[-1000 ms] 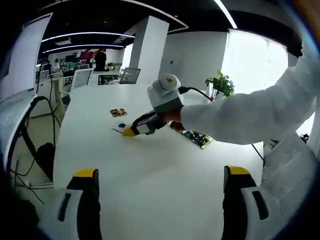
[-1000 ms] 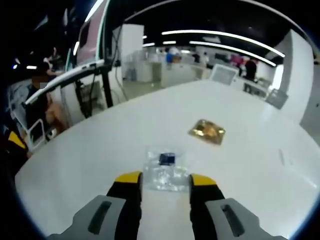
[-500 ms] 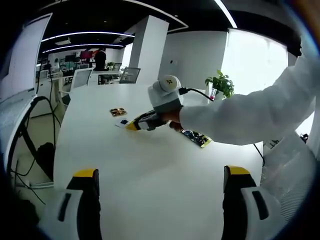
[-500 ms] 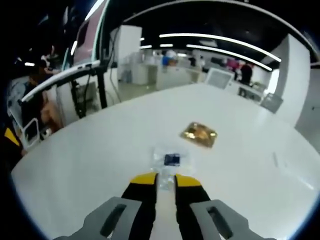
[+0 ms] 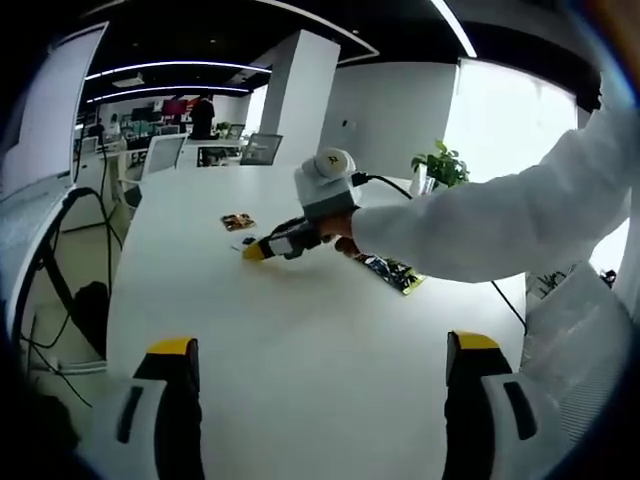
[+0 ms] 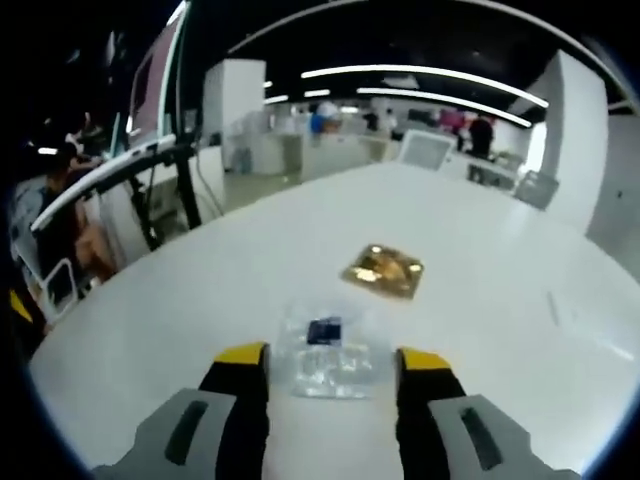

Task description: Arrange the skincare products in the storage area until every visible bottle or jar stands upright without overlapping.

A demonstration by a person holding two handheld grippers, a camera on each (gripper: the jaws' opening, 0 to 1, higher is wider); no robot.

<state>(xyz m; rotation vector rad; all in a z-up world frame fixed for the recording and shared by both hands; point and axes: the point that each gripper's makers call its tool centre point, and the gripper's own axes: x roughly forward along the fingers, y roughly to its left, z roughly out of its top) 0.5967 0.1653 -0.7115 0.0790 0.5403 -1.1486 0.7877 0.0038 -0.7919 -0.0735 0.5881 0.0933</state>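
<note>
On the white surface (image 6: 520,290) flat sachets (image 6: 325,355) lie, none standing, between the released right hand-held gripper (image 6: 330,362)'s jaws; the left hand-held gripper (image 5: 322,350) gapes idle, work barely begun.

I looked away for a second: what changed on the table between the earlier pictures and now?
The right claw narrowed almost shut over the clear packet half a second ago, then opened wide again; the packet lies flat between its jaws, not gripped. The left claw stayed open above the bare table. The gold packet and the green packet did not move.
</note>
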